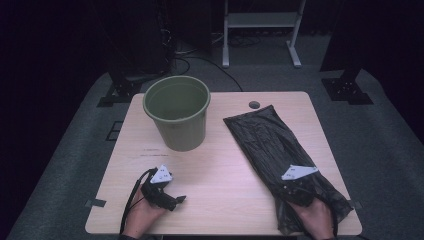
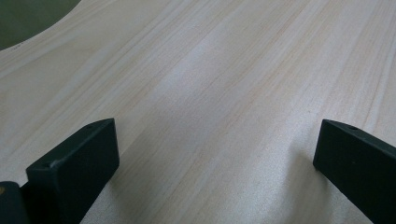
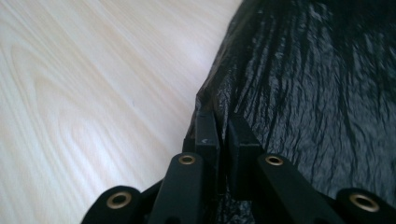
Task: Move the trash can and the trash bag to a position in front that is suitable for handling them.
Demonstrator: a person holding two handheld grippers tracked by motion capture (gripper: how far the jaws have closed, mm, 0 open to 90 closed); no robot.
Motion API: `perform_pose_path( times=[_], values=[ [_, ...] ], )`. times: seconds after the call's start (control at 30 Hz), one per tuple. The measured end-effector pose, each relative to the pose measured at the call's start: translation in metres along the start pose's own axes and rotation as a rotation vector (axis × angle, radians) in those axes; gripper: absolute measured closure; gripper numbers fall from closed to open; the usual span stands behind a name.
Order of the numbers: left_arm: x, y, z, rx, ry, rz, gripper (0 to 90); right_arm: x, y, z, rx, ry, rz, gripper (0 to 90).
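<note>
A green plastic bucket [image 1: 176, 111] stands upright at the table's back left. A black plastic bag [image 1: 272, 145] lies flat and lengthwise on the right half of the table. My right gripper [image 1: 289, 188] rests on the bag's near end, and in the right gripper view its jaws are shut on a fold of the bag [image 3: 308, 79] at its left edge; my right gripper [image 3: 223, 122] pinches the film there. My left gripper [image 1: 179, 199] lies low on bare wood near the front left, pointing right; my left gripper [image 2: 215, 154] is open with nothing between its fingers.
The light wooden table [image 1: 220, 175] has a small round cable hole [image 1: 254, 105] at the back middle. A corner of the bucket [image 2: 28, 18] shows in the left gripper view. A white desk frame [image 1: 260, 30] and cables stand on the grey floor behind.
</note>
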State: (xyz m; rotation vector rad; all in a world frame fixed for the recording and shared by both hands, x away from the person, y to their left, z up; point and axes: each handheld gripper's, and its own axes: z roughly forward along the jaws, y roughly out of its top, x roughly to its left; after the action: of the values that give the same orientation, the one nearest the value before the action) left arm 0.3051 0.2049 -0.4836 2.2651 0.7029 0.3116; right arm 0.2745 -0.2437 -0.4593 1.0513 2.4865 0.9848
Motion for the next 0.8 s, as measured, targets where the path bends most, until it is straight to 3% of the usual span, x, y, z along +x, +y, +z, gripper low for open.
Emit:
perform_pose_path(
  times=[0.13, 0.17, 0.2, 0.23, 0.27, 0.3, 0.33, 0.37, 0.47, 0.53, 0.7, 0.77, 0.8],
  values=[
    [0.000, 0.000, 0.000, 0.000, 0.000, 0.000, 0.0, -0.003, -0.015, -0.011, -0.008, 0.003, 0.028, 80.9],
    [0.000, 0.000, 0.000, 0.000, 0.000, 0.000, 0.0, -0.003, -0.020, -0.017, -0.026, 0.005, 0.035, 74.8],
    [0.000, 0.000, 0.000, 0.000, 0.000, 0.000, 0.0, -0.003, -0.020, -0.017, -0.026, 0.005, 0.035, 74.8],
    [0.000, 0.000, 0.000, 0.000, 0.000, 0.000, 0.0, -0.004, -0.020, -0.022, -0.049, 0.006, 0.039, 64.0],
    [0.000, 0.000, 0.000, 0.000, 0.001, -0.001, 0.0, -0.003, -0.018, -0.025, -0.061, 0.003, 0.036, 57.7],
    [0.000, 0.000, 0.000, 0.000, 0.001, -0.001, 0.0, -0.003, -0.018, -0.025, -0.061, 0.003, 0.036, 57.7],
    [0.000, 0.000, 0.000, 0.000, 0.000, 0.000, 0.0, -0.003, -0.013, -0.028, -0.085, 0.002, 0.037, 44.9],
    [0.000, 0.000, 0.000, 0.000, 0.001, -0.001, 0.0, -0.003, -0.013, -0.028, -0.085, 0.002, 0.037, 44.9],
    [0.000, 0.000, 0.000, 0.000, 0.000, -0.001, 0.0, -0.006, 0.001, -0.032, -0.138, -0.014, 0.047, 21.8],
    [0.000, 0.000, 0.000, 0.000, 0.000, -0.001, 0.0, -0.011, 0.010, -0.029, -0.152, -0.053, 0.051, 12.6],
    [0.000, 0.000, 0.000, 0.000, 0.000, -0.001, 0.0, -0.025, 0.022, -0.013, -0.152, -0.068, 0.073, 6.9],
    [0.000, 0.000, 0.000, 0.000, 0.001, -0.001, 0.0, -0.034, 0.023, 0.005, -0.120, -0.091, 0.094, 3.0],
    [0.000, 0.000, 0.000, 0.000, 0.001, -0.001, 0.0, -0.034, 0.023, 0.005, -0.120, -0.091, 0.094, 3.0]
  ],
)
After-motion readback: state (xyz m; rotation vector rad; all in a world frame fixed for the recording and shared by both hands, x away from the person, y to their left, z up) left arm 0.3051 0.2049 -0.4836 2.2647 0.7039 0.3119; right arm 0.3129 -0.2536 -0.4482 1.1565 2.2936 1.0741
